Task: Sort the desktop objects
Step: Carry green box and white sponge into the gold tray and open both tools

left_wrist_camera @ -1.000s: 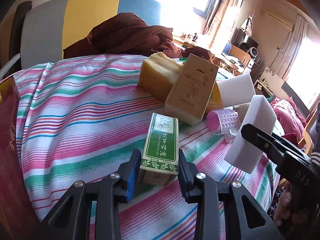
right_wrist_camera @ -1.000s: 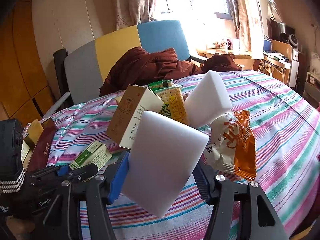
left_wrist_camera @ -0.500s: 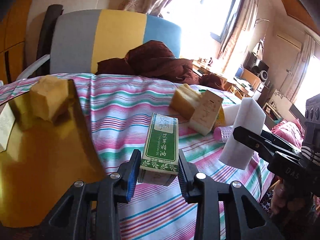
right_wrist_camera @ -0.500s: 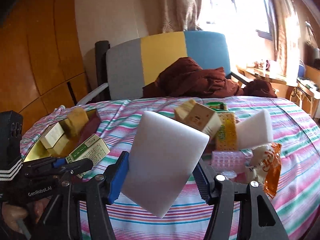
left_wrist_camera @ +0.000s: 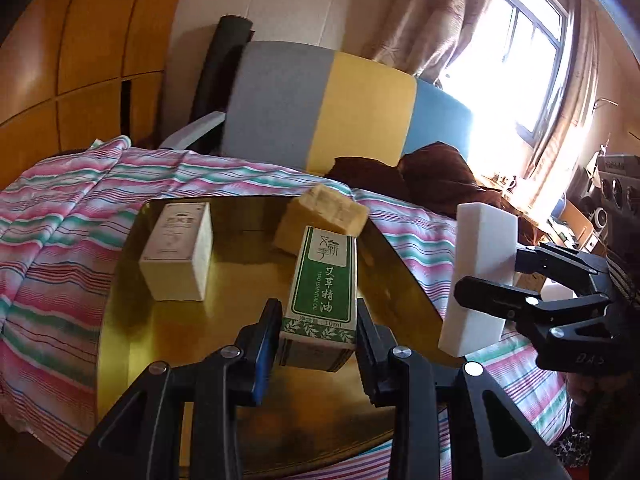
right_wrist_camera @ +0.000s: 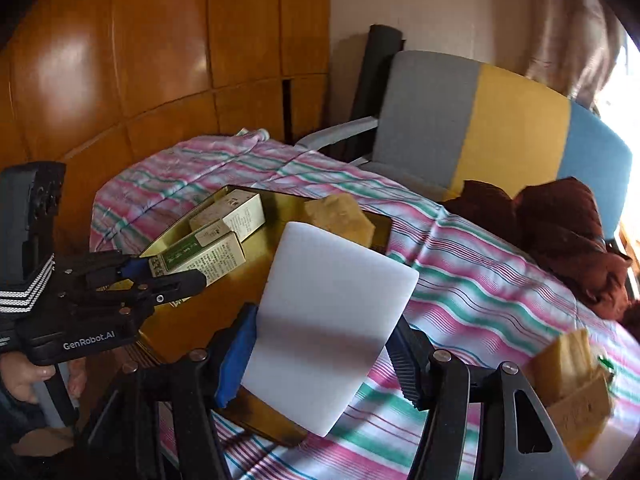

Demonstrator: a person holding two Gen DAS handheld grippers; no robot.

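The left tool (left_wrist_camera: 318,334) grips a small green and white cardboard box (left_wrist_camera: 323,300) above the shiny golden tray (left_wrist_camera: 168,336), which lies on the striped cloth of the tabletop (left_wrist_camera: 60,216). In the tray are a cream box (left_wrist_camera: 178,252) and a yellow sponge block (left_wrist_camera: 322,216). The right tool (right_wrist_camera: 320,350) grips a white foam block (right_wrist_camera: 332,320) beside the tray.

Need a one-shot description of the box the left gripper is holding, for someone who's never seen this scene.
Start at the gold tray lying on the striped cloth. Over its near part the left gripper has its jaws shut on a tall narrow carton. Its green front panel with white lettering sets it apart from the plain cream box and the tan sponge in the tray.
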